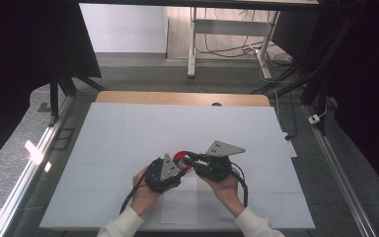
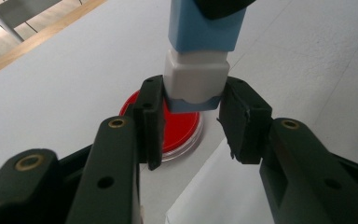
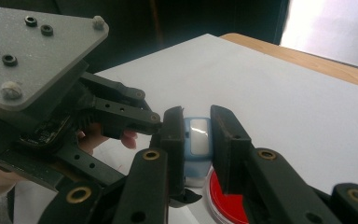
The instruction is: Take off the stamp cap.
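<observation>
Covering the table [image 1: 128, 123], white sheet [image 1: 138, 138].

- We see a grey floor [image 1: 143, 74] behind the white table [image 1: 128, 133].
- A desk with white legs [image 1: 193, 44] stands far back.
- Wires [image 1: 227, 49] lie under it.

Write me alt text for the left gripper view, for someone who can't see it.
The left gripper has its two black jaws set around the white cap of a blue stamp-like block that the right gripper holds from above. Below it a round red ink pad lies on the white table.
</observation>
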{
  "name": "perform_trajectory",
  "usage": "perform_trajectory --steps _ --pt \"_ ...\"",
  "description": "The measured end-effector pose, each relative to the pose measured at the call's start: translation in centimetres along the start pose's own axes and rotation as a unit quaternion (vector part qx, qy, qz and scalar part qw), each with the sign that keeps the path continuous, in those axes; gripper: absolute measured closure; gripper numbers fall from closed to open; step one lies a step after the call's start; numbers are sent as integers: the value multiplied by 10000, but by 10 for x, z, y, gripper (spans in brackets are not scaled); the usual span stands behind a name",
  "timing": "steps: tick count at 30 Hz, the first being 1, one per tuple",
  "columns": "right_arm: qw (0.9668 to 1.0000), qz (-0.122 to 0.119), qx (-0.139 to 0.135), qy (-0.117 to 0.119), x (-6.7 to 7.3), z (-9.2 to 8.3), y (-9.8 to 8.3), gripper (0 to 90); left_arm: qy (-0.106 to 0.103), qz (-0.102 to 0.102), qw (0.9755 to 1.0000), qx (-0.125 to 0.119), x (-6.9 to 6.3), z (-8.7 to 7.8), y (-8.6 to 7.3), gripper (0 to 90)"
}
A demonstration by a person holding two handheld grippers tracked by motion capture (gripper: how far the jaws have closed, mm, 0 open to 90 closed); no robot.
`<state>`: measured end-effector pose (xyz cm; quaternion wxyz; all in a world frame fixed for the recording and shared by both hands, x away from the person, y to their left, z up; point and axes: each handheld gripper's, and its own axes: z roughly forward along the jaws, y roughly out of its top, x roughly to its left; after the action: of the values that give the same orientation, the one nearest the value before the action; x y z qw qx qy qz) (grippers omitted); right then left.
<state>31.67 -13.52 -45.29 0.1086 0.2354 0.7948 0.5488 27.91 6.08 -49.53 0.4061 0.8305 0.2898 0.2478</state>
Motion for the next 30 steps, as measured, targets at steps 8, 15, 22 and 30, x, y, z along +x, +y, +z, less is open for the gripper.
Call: perform_trajectory --steps 8,15,22,30 --pt "10000 50 -52 7 0 0 -1 752 41 49 10000 33 -1 1 0 609" --pt "9999 133 -72 66 0 1 -1 752 73 54 10000 34 -1 1 0 609" --pt "9997 189 -117 123 1 1 -2 752 106 58 9999 31 -1 1 -1 627" --pt "9996 204 -155 98 2 1 -2 752 122 70 9999 32 -1 1 -1 630"
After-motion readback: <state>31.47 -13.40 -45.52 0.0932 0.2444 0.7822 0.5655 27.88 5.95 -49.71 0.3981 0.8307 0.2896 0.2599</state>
